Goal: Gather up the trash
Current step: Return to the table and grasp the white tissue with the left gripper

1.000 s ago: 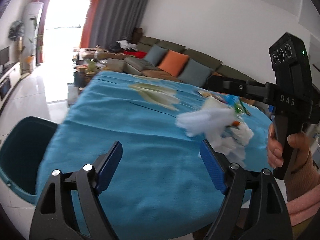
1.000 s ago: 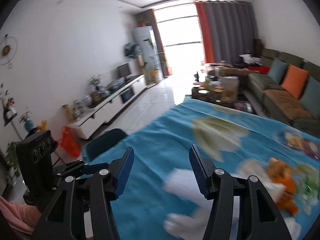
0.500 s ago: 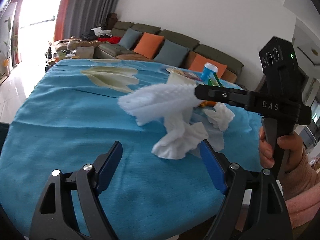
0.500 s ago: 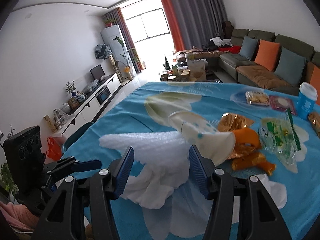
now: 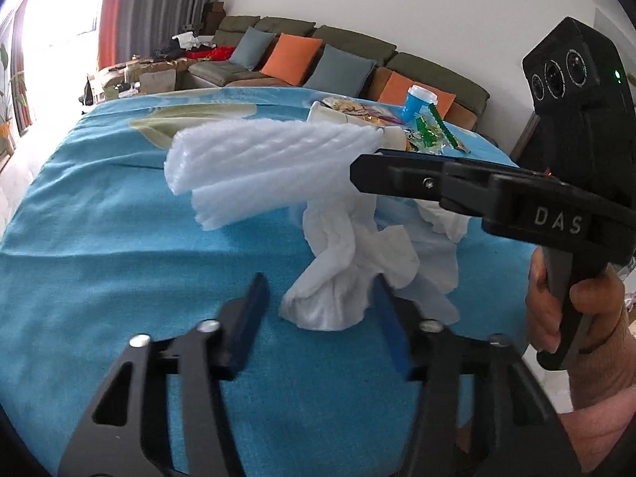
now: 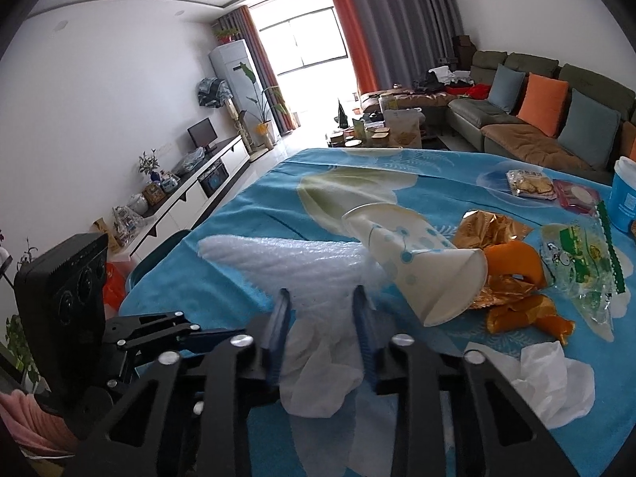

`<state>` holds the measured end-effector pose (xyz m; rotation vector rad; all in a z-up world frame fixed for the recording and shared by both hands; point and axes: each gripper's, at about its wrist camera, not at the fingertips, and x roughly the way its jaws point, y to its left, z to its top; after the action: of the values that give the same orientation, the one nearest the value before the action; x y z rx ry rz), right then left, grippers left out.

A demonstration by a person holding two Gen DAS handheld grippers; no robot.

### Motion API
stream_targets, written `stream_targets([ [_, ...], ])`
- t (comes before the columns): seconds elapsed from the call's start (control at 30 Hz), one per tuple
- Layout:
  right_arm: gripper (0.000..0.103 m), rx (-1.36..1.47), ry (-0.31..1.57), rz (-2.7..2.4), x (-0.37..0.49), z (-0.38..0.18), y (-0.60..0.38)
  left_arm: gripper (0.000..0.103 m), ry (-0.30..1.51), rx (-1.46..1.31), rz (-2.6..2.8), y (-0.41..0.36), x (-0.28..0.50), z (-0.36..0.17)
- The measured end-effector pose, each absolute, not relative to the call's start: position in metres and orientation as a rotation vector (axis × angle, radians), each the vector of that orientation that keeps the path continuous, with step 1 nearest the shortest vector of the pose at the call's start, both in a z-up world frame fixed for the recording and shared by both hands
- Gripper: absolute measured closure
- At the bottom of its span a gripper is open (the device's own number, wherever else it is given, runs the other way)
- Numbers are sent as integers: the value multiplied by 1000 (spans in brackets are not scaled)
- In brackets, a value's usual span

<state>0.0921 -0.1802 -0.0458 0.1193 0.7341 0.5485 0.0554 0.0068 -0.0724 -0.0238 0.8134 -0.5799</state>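
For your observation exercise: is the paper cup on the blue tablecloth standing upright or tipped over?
Tipped over. The paper cup lies on its side on the tablecloth, its open mouth facing the camera, beside the orange wrappers.

Close wrist views, shared tablecloth (image 5: pixel 99 246)

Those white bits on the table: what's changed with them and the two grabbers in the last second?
Both grabbers swung in on the pile, jaws just closing. The right gripper now pinches the foam sheet; the left gripper straddles the tissue, its grip unclear. The paper cup and wrappers stayed put.
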Motion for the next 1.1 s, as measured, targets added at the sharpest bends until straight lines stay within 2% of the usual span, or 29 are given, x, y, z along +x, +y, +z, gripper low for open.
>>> stream_targets([
  [0.07, 89, 111, 733, 555, 92, -45, -178, 70, 814, -24, -576, 8, 56, -73],
  [0.13, 93, 110, 725, 563, 91, -43, -177, 90, 826, -39, -587, 10, 58, -75],
  [0.2, 95, 105, 717, 575, 90, -40, -175, 96, 829, -52, -591, 13, 58, -75],
  [0.4, 99, 127, 677, 626, 86, -21, -174, 97, 779, -72, -611, 22, 48, -63],
  [1.1, 99, 227, 606, 700, 96, 13, -171, 98, 641, -138, -564, 103, 3, -17],
])
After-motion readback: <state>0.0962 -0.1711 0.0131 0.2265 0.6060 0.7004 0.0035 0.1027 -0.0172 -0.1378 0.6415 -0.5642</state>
